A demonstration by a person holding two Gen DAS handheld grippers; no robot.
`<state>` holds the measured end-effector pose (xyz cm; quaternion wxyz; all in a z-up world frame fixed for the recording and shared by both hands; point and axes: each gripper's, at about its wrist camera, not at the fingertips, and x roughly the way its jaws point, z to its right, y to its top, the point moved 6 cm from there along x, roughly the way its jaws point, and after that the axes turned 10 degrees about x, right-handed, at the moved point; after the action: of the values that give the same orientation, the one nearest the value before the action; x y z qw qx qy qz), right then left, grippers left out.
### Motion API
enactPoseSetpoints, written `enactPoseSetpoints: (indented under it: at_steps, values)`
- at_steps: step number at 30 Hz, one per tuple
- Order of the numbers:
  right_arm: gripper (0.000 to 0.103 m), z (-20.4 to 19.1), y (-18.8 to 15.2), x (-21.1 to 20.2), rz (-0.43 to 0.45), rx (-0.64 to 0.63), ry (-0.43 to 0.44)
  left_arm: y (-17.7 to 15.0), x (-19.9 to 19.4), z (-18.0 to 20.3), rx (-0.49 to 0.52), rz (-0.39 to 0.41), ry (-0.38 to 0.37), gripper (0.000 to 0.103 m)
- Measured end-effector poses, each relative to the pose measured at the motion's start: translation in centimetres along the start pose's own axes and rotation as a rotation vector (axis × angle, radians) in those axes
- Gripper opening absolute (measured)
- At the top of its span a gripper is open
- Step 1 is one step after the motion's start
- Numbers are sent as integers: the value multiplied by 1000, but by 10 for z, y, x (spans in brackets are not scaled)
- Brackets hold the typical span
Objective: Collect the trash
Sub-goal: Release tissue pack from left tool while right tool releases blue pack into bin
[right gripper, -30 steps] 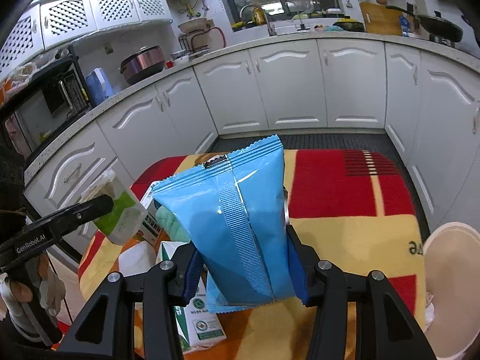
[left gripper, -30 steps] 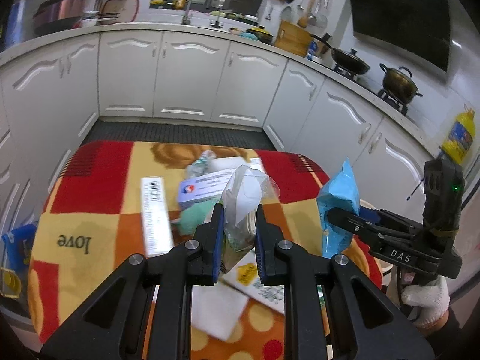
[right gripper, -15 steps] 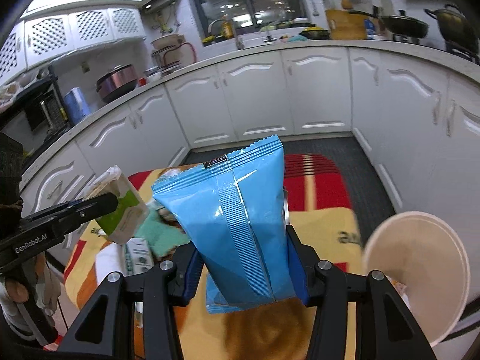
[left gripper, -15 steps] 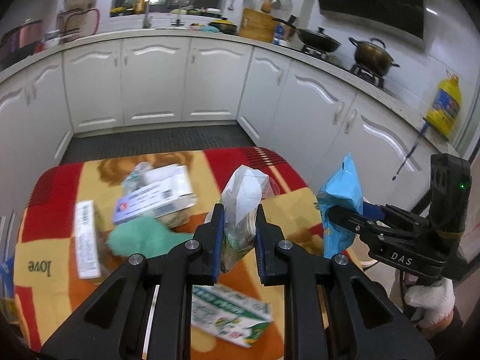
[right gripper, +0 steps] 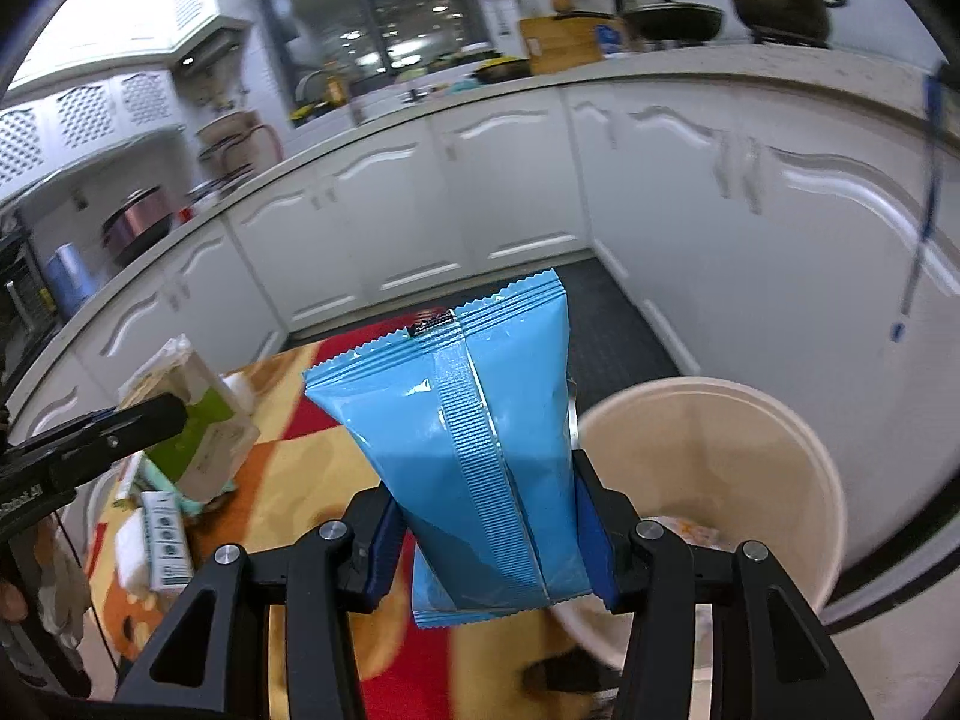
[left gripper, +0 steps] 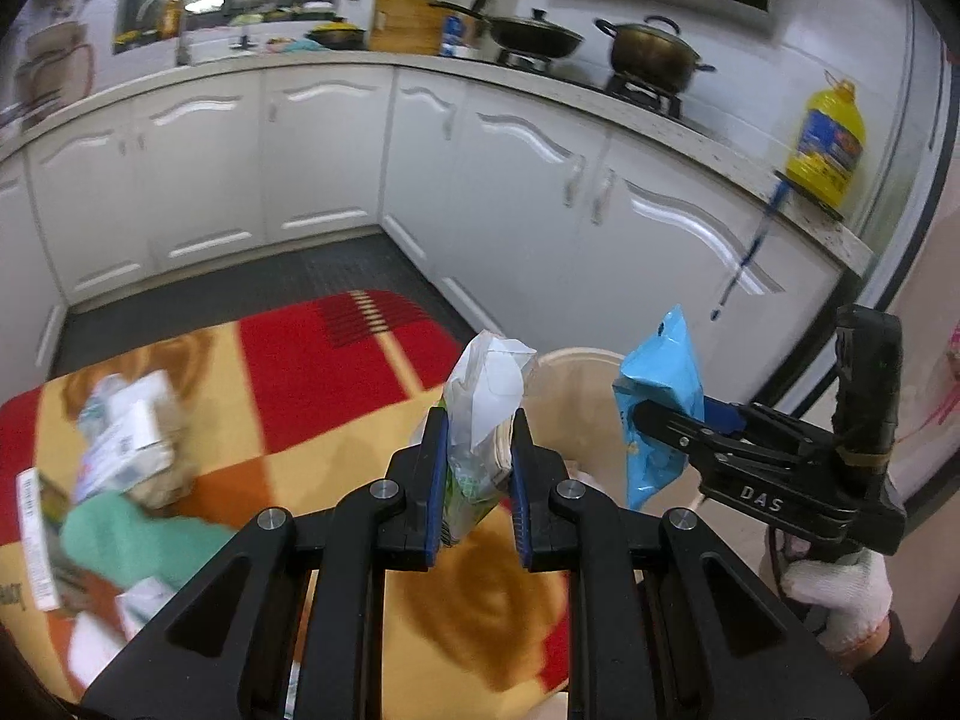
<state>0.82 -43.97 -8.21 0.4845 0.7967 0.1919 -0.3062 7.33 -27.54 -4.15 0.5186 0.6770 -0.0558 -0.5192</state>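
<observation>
Upright, the blue snack bag [right gripper: 480,450] is pinched in the right tool [right gripper: 489,546] beside the bin [right gripper: 774,420]; the left tool [left gripper: 477,480] pinches a clear wrapper [left gripper: 480,420] nearby.

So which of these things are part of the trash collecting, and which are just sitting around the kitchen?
Part of the job:
- blue snack bag, clamped in the right gripper
- green-and-white wrapper, clamped in the left gripper
- cream bin
- leftover cartons on the blanket

Just lying about:
- pots
- yellow oil jug
</observation>
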Motion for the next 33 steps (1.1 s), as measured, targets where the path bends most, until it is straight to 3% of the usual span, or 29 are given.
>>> enactPoseSetpoints:
  at_steps: [10,21,22,23,24,25,26,33]
  values:
    - [48,65,3,-2,2,87,-100,16,53,51,19,-60,-111,16]
    - [48,100,-8,26,-48,146,-168,20,101,75,-35,-89,-200,17]
    - [48,102,-8,28,-50,150,-176,19,105,76,-45,-90,-208,21]
    - [49,105,-8,30,-51,154,-185,18,108,76,-55,-94,-213,32]
    - [57,108,-8,33,-52,157,-196,17,111,75,-64,-99,-216,41]
    - [68,112,-9,36,-60,160,-217,16,111,74,-72,-101,-219,59]
    - [71,115,-9,37,-64,162,-226,14,111,73,-82,-96,-230,63]
    - [73,117,-17,40,-80,184,-219,10,103,69,-84,-104,-216,63]
